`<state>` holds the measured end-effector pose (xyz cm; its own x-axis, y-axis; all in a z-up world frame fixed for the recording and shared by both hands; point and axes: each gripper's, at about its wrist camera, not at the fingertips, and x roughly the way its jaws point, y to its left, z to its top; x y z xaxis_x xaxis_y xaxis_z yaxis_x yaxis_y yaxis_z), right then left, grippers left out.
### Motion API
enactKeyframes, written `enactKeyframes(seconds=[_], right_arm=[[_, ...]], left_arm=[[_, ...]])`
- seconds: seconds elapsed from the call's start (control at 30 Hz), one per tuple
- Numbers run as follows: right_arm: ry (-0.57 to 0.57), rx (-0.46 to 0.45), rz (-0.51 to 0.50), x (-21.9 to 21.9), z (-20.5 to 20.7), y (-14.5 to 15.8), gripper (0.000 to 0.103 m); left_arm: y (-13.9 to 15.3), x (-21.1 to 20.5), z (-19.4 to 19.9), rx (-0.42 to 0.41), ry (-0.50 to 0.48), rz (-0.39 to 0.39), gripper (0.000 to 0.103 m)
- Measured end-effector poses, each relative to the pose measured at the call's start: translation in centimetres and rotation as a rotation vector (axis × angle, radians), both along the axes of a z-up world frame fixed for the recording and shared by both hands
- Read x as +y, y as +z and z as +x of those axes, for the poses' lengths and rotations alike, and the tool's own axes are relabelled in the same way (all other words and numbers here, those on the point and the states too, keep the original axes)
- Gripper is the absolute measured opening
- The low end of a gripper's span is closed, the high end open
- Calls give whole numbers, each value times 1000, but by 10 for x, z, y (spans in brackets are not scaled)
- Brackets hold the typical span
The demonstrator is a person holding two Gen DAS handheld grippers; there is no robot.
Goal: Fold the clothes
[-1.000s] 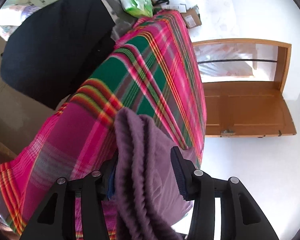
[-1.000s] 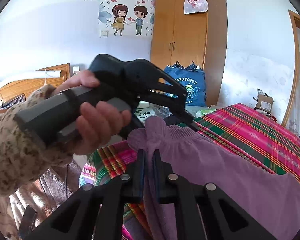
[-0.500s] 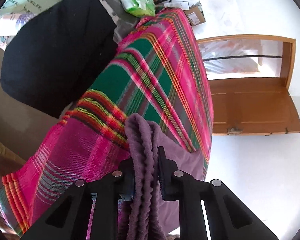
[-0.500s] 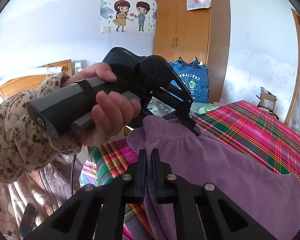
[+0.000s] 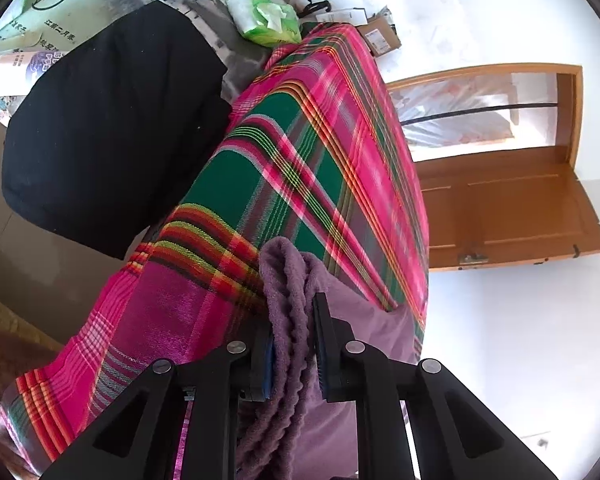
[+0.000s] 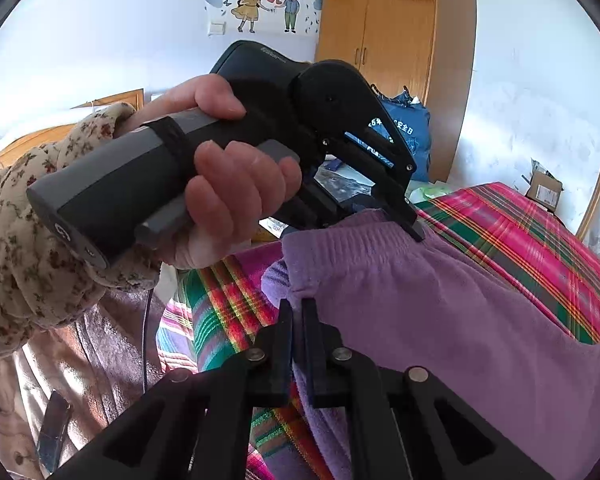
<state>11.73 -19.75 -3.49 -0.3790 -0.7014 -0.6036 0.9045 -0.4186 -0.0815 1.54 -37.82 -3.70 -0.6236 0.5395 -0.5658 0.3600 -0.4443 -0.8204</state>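
Left claw [image 5: 292, 340] closing on the bunched ribbed waistband of the purple garment [image 6: 440, 300] lying on the plaid bedspread [image 5: 300, 168], right claw [image 6: 298, 344] clamped on its near edge: seat both grips, then lift evenly, keep waistband taut.

We look closely down each gripper's fingers, from opposite ends, sharing the purple garment [image 5: 296, 360] and plaid bedspread [image 6: 520, 240].
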Motion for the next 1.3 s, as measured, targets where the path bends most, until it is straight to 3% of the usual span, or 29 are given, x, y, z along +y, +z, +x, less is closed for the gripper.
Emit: enactKeyframes(seconds=[0.17,0.7,1.3], right_arm=[[-1,-15,-22,5,0,3,5],[-27,13,-126,39,-1,33,5],[-122,44,-217,94,-7,66,5]], left_arm=[[0,-1,5,-10,20,27,16],[46,13,4,15,48,-45,16],[96,75,-25,66,-52,-148,16]])
